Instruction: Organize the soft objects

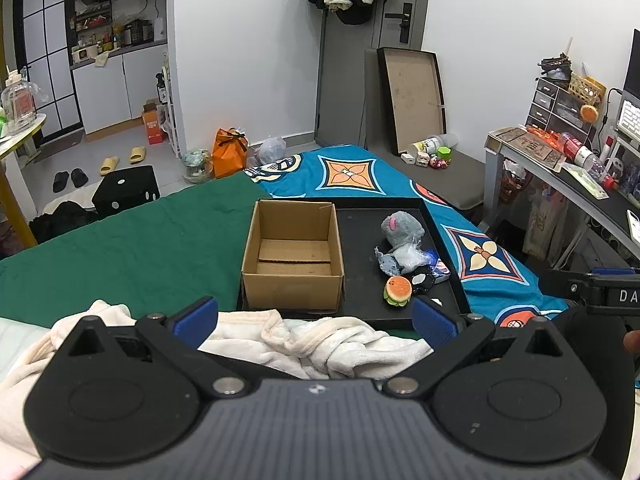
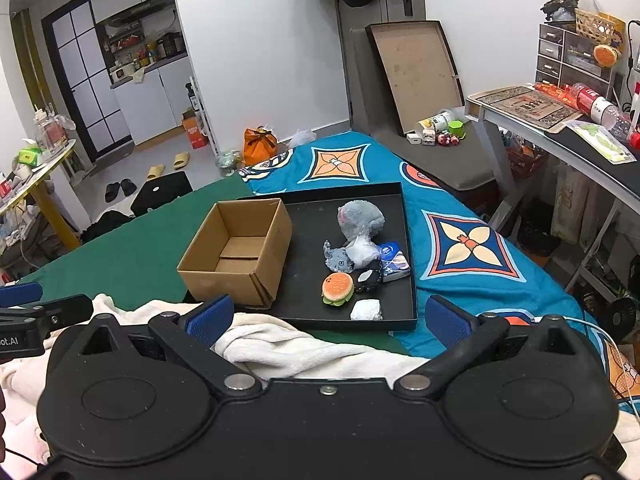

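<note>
Both grippers wide open, empty, held back over the blanket; no toy picked yet.

Left gripper [image 1: 315, 316] and right gripper [image 2: 330, 316] hover above the cream blanket [image 2: 280, 344], short of the tray [image 2: 404, 322]. Toys cluster on the tray's right half: burger [image 2: 338, 288] nearest, grey plush [image 2: 360, 219] at the back. Box [image 2: 240, 252] stands empty on its left half. Judgement: right gripper takes the burger first, straddling it squarely, squeezing lightly, then lifts clear over the box wall.
</note>
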The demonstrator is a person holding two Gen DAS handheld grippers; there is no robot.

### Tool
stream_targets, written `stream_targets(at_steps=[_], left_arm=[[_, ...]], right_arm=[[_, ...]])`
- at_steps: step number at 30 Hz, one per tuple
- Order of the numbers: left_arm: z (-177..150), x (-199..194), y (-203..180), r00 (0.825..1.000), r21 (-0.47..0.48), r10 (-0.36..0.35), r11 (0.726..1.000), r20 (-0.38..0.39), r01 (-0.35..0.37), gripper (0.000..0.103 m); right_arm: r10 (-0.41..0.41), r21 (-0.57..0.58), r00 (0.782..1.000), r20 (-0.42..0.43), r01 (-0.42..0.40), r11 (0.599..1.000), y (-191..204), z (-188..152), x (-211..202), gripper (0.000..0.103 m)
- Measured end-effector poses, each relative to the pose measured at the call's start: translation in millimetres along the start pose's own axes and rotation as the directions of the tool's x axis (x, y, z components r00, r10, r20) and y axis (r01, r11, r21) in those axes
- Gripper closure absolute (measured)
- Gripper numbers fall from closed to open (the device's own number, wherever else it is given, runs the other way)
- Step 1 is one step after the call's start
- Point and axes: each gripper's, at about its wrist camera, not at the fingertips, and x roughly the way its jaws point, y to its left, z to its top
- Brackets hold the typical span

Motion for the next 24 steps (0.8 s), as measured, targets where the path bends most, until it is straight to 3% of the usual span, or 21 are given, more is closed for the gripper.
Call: stream_targets(at_steps=[24], left_arm=[[0.4,-1.9,-2.4,1.0,-0.004,0.0,1.0,0.001,0.0,0.001]], right_arm=[[-0.023,-0.022,1.0,0.001,0.023,0.999,4.3,1.5,-0.9,0.0]])
